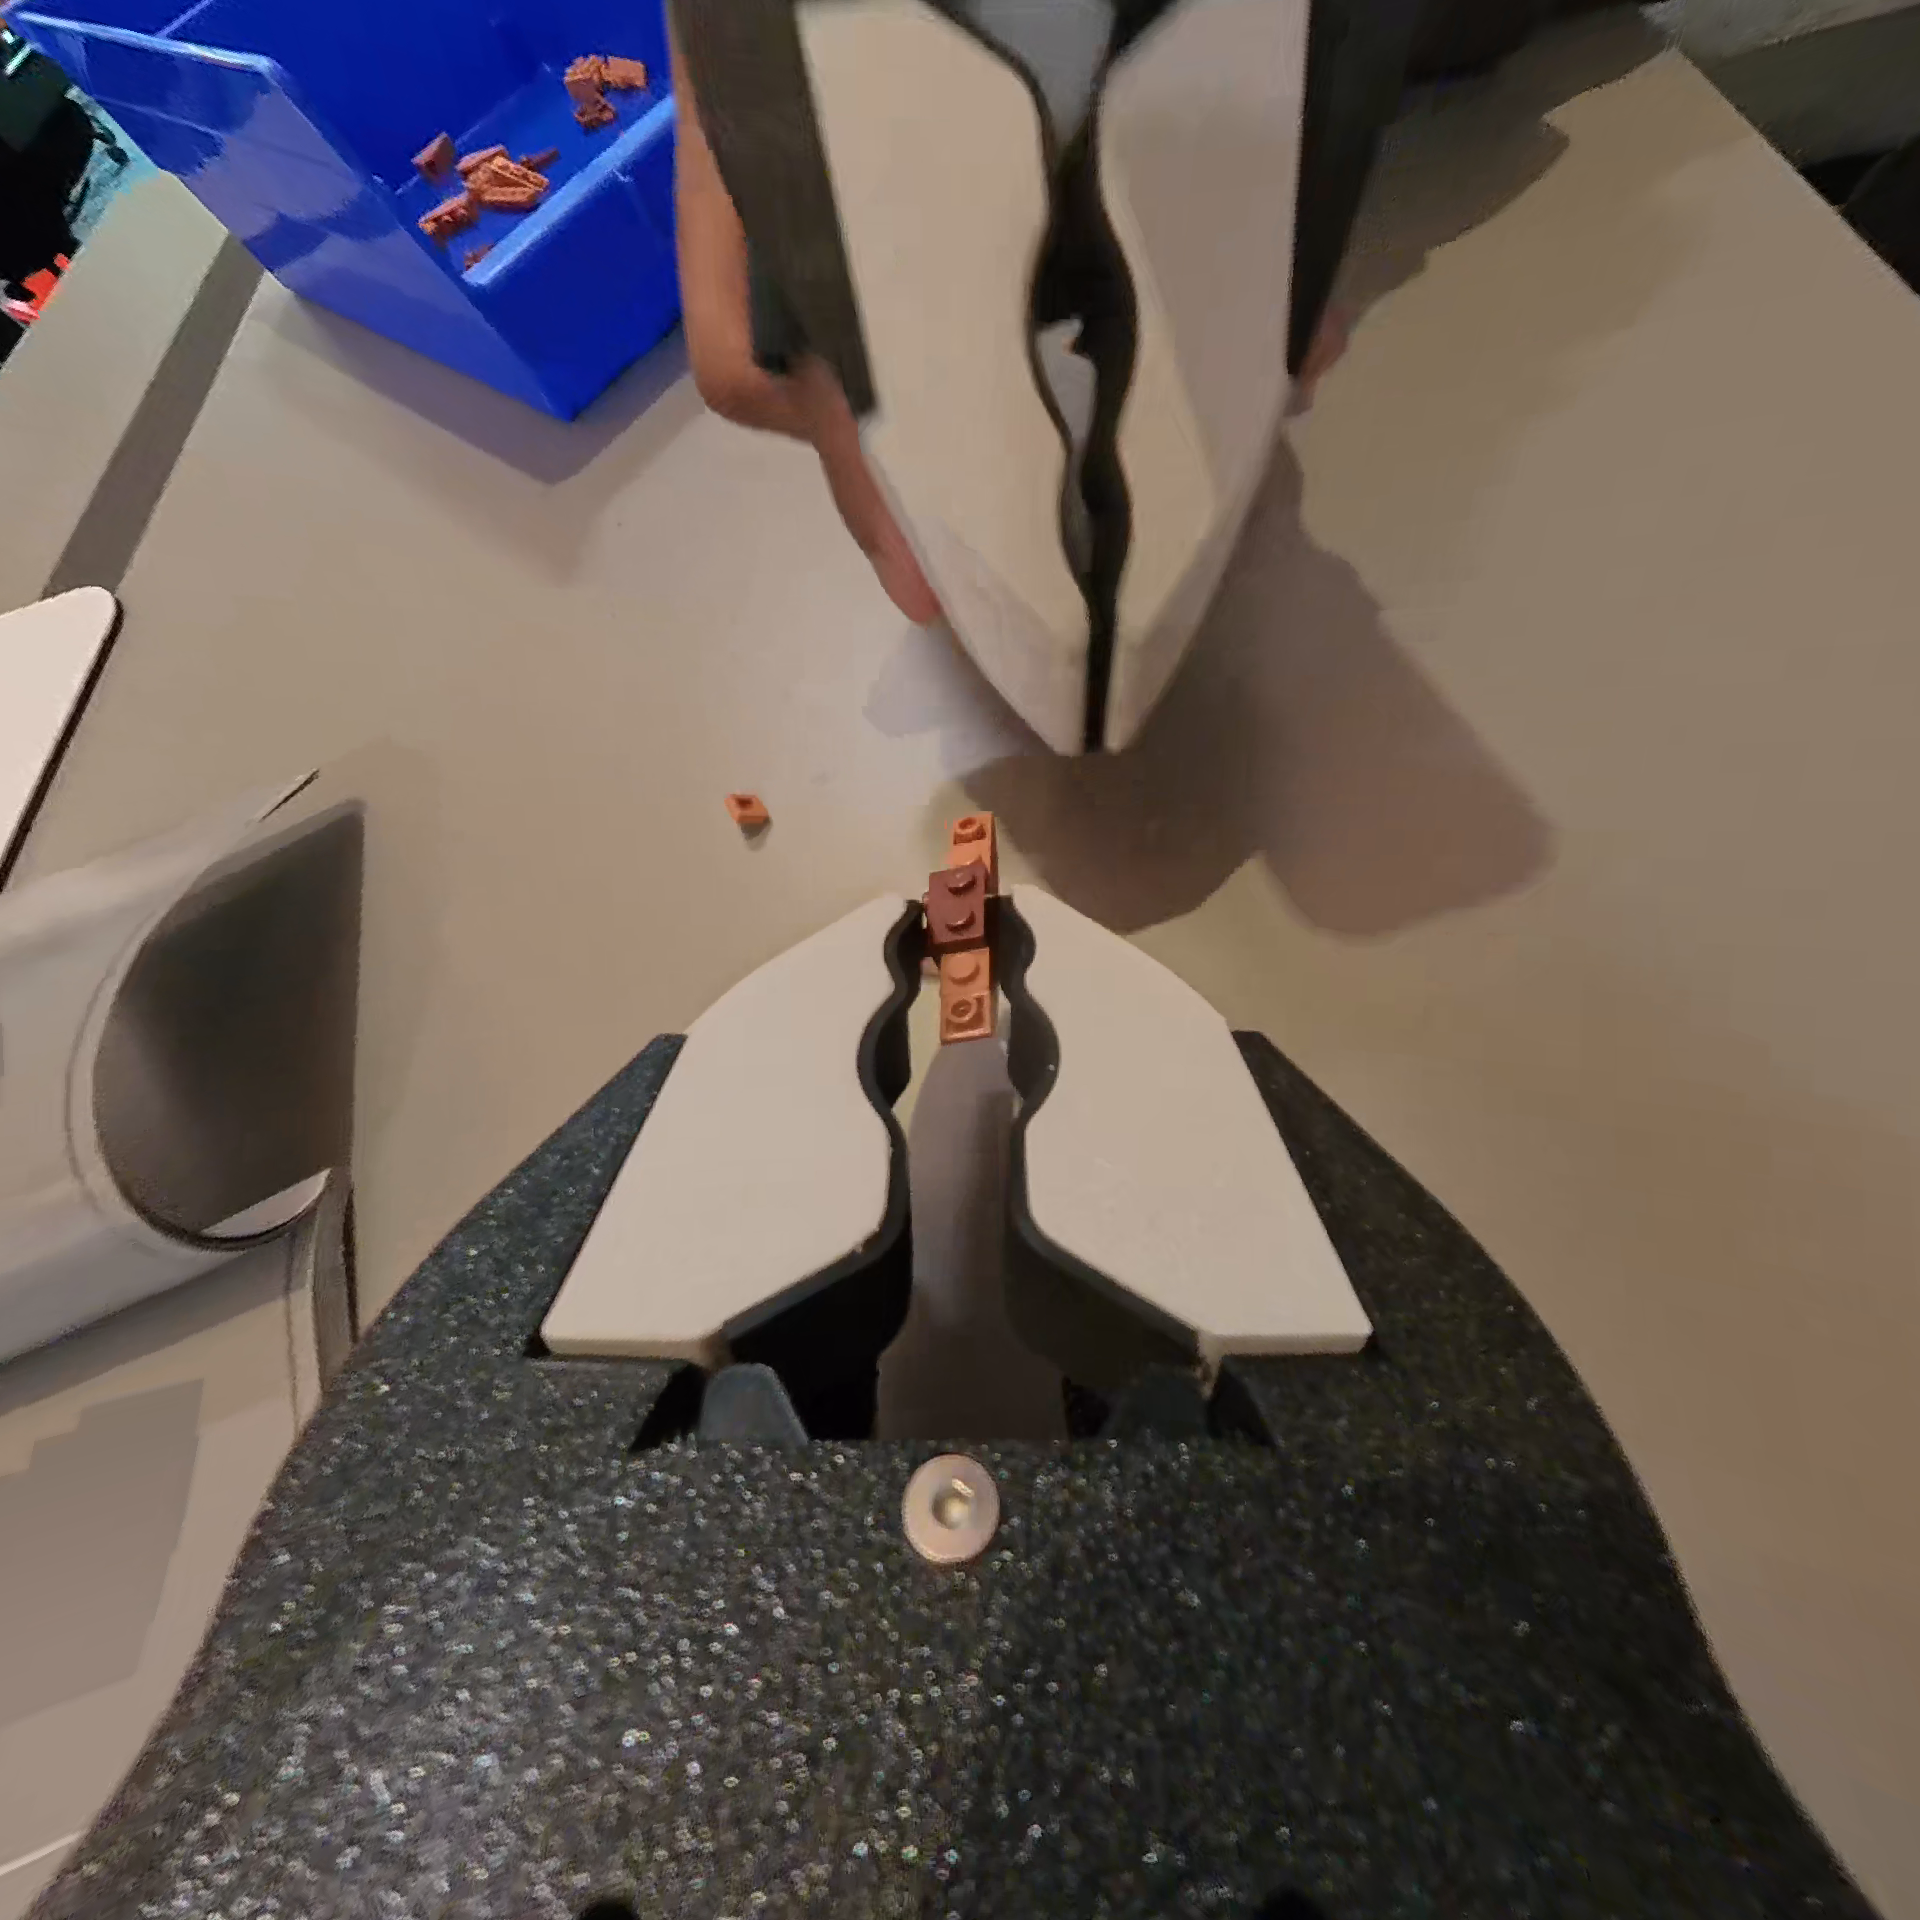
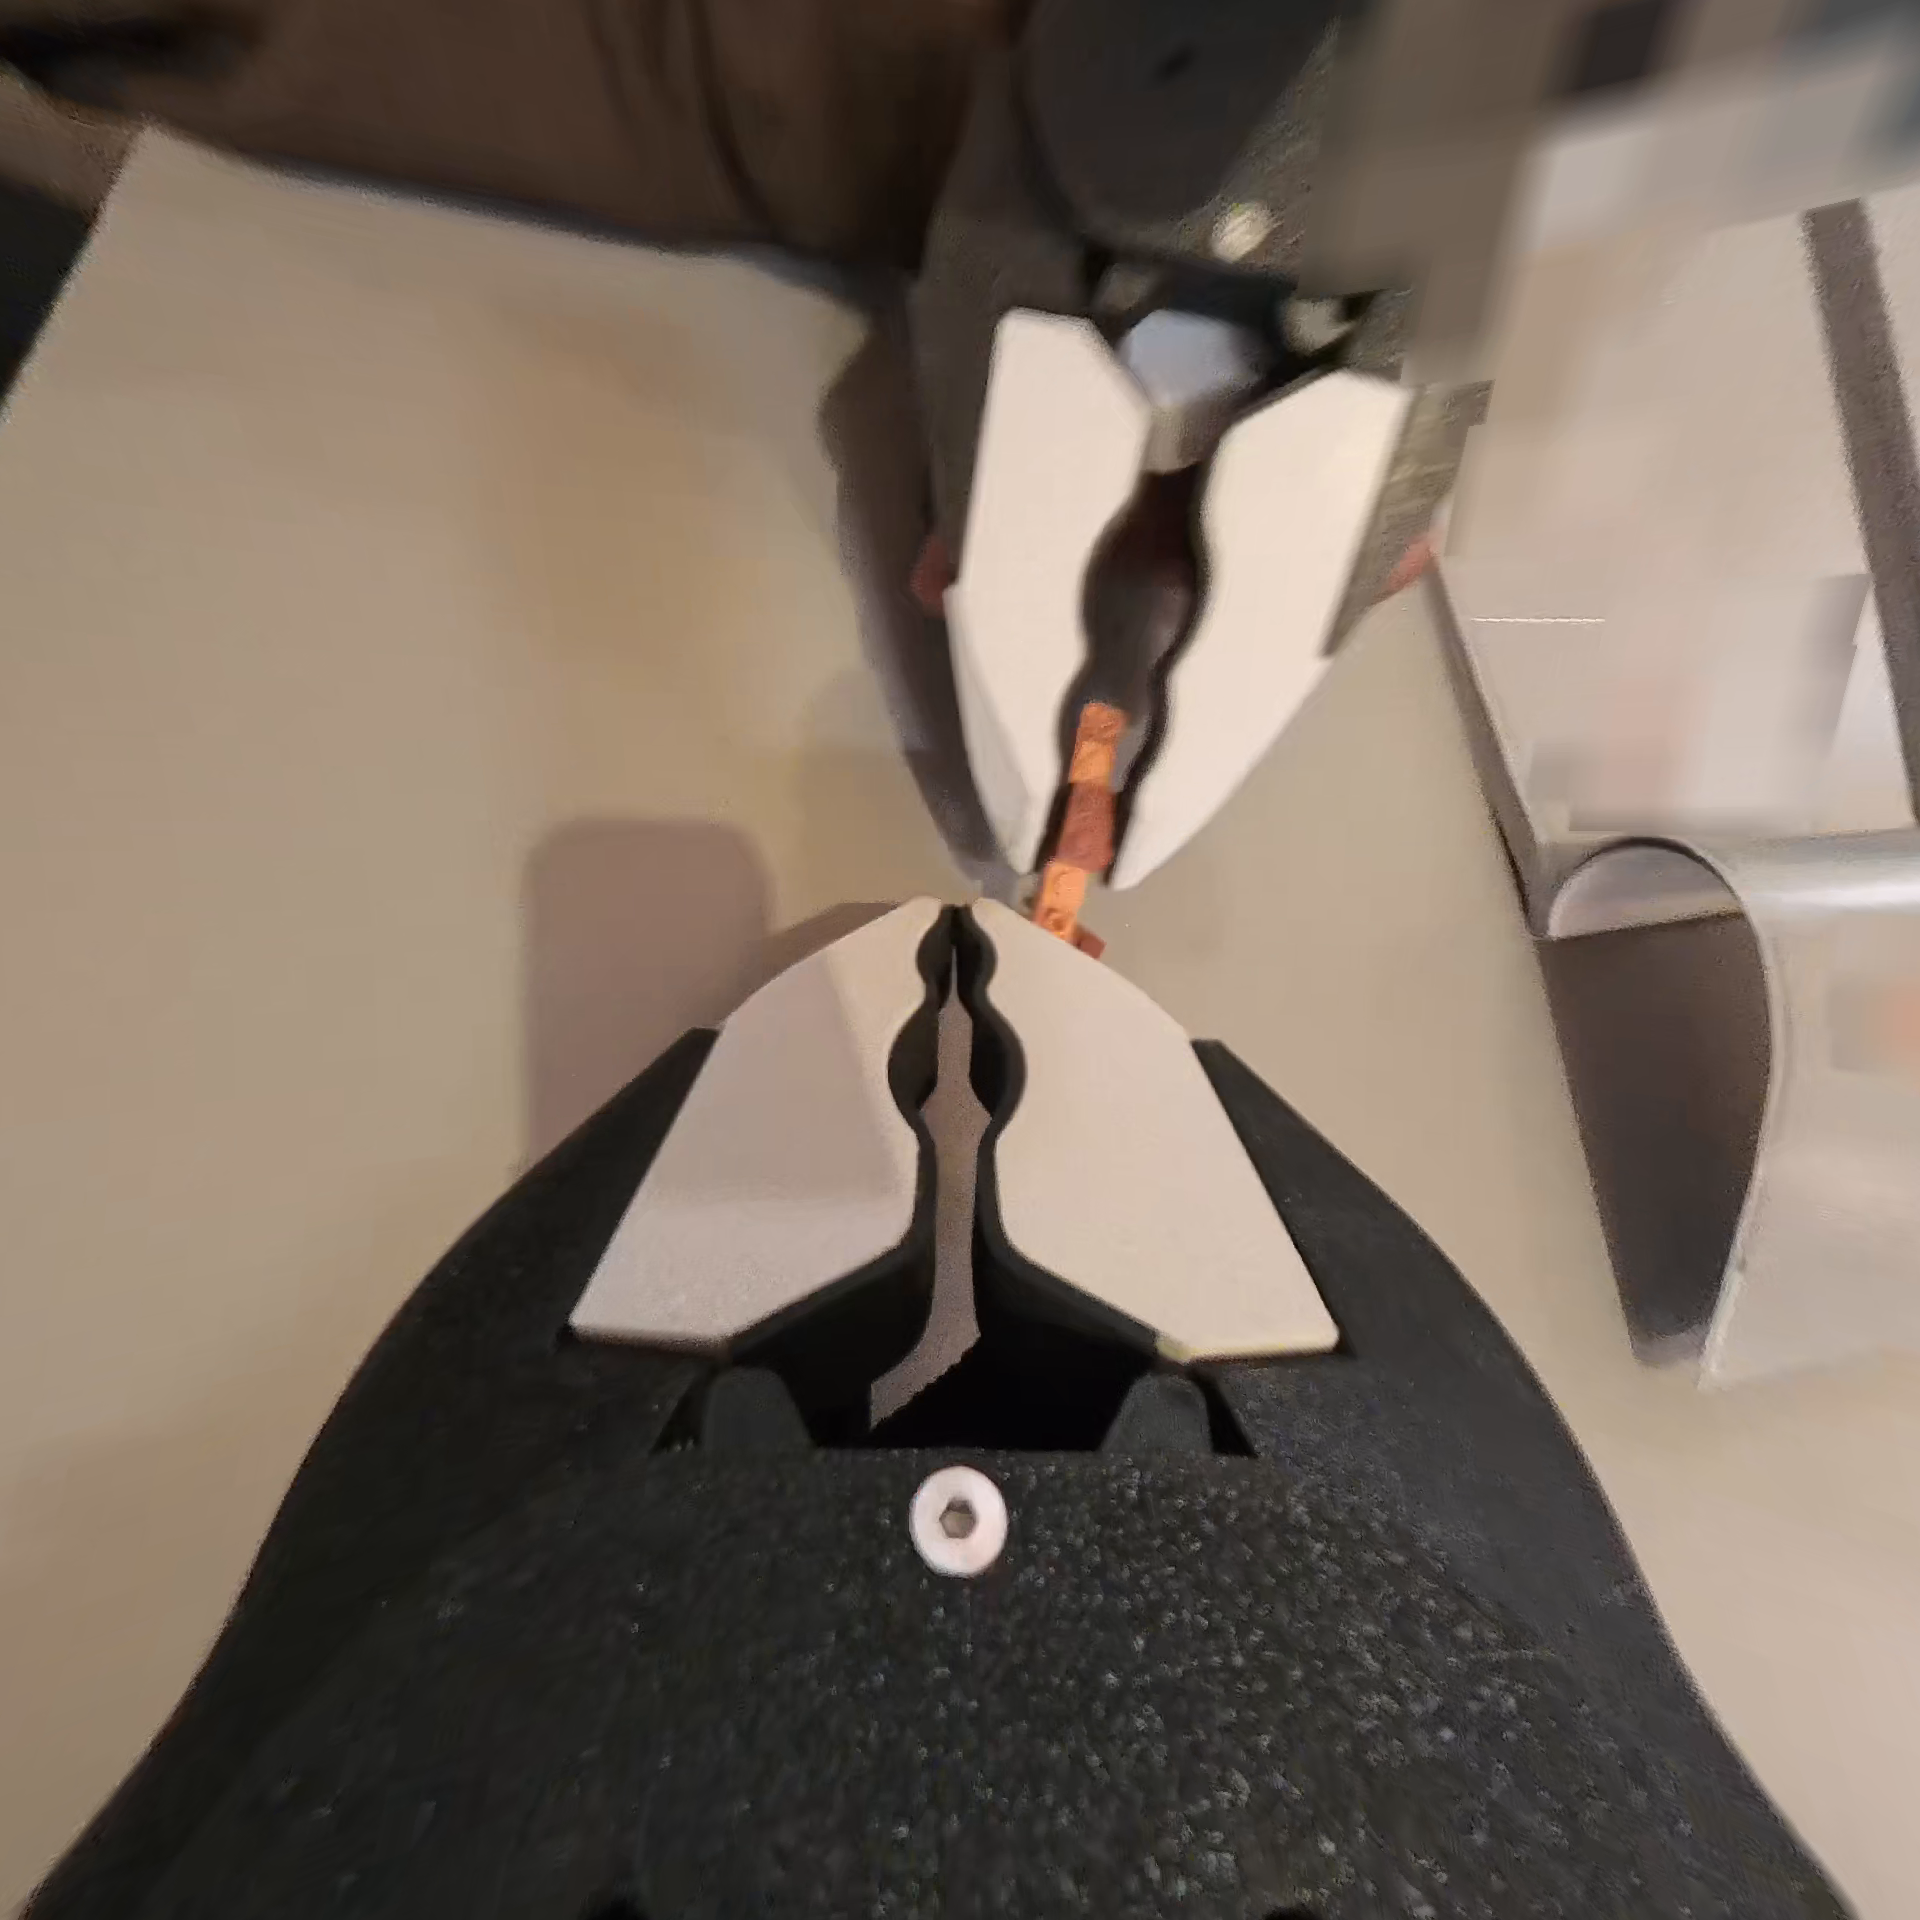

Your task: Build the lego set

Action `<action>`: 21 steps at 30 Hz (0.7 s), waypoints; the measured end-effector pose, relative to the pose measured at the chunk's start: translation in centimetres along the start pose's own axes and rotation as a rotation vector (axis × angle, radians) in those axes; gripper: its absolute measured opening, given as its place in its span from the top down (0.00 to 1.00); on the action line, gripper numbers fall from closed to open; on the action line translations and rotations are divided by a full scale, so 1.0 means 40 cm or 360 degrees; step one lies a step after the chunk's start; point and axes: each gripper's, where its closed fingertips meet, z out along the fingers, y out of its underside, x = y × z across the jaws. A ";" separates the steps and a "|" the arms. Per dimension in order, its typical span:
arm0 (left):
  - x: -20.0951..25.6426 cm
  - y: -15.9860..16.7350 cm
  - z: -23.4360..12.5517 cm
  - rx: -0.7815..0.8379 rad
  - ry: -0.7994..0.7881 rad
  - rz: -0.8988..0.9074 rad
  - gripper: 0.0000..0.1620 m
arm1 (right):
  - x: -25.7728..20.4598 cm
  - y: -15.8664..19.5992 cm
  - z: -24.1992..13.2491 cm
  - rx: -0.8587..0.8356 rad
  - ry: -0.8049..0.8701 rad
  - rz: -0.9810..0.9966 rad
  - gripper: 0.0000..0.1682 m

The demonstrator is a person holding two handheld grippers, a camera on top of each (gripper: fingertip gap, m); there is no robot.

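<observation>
My left gripper (image 1: pixel 961 906) is shut on a small lego assembly (image 1: pixel 968 1003), a narrow orange plate with a dark brown piece (image 1: pixel 956 914) stacked on it, held just above the table. The plate's far end sticks out past the fingertips. My right gripper (image 1: pixel 1091 740) is shut with nothing visible between its fingers, its tip a short way beyond the assembly's far end. In the right wrist view, my right gripper (image 2: pixel 961 912) sits just left of the orange plate (image 2: pixel 1091 758) held by the left gripper (image 2: pixel 1070 873). A loose small orange piece (image 1: pixel 748 810) lies on the table.
A blue bin (image 1: pixel 582 312) with several brown and orange pieces stands at the back left. A white stand with a curved cutout (image 1: pixel 156 1039) is at the left, also in the right wrist view (image 2: pixel 1662 1039). A white board edge (image 1: pixel 42 686) shows far left. Less than 4 cm separates the two grippers' tips.
</observation>
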 end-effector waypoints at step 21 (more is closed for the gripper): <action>-0.084 0.026 -0.068 -0.0083 -0.0259 -0.0097 0.91 | 0.098 0.073 0.109 -0.0228 0.0075 -0.0125 0.90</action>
